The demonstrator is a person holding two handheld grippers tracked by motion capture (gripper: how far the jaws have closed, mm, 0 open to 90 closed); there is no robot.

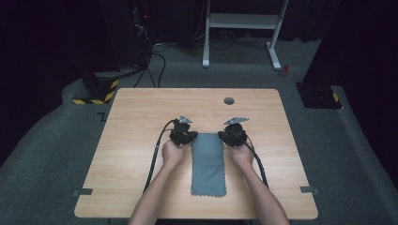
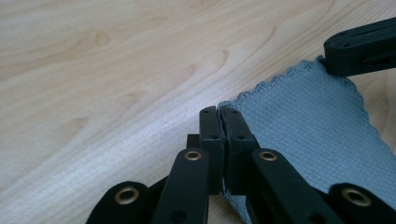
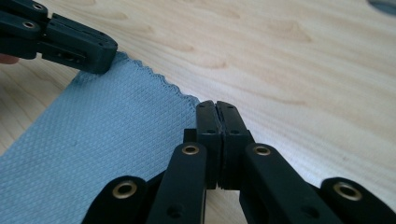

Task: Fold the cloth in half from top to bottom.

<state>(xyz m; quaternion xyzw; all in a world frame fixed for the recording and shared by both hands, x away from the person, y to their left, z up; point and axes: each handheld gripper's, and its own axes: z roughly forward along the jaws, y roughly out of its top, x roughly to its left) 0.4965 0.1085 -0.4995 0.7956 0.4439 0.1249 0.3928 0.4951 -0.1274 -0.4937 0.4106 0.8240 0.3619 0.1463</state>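
A grey-blue waffle-weave cloth (image 1: 208, 164) lies as a long strip on the wooden table (image 1: 136, 122), running from the middle toward the near edge. My left gripper (image 1: 191, 137) is at its far left corner and my right gripper (image 1: 224, 137) at its far right corner. In the left gripper view the jaws (image 2: 220, 109) are shut on the scalloped corner of the cloth (image 2: 308, 121), with the right gripper (image 2: 359, 49) on the other corner beyond. In the right gripper view the jaws (image 3: 216, 105) are pressed together on the cloth (image 3: 107, 140) corner, and the left gripper (image 3: 70, 44) shows at top left.
A round dark grommet (image 1: 229, 101) sits in the tabletop beyond the grippers. Grey tape marks (image 1: 82, 191) (image 1: 309, 190) lie near the front corners. Cables trail back along both forearms. A white desk frame (image 1: 244, 21) and black equipment stand on the carpet behind.
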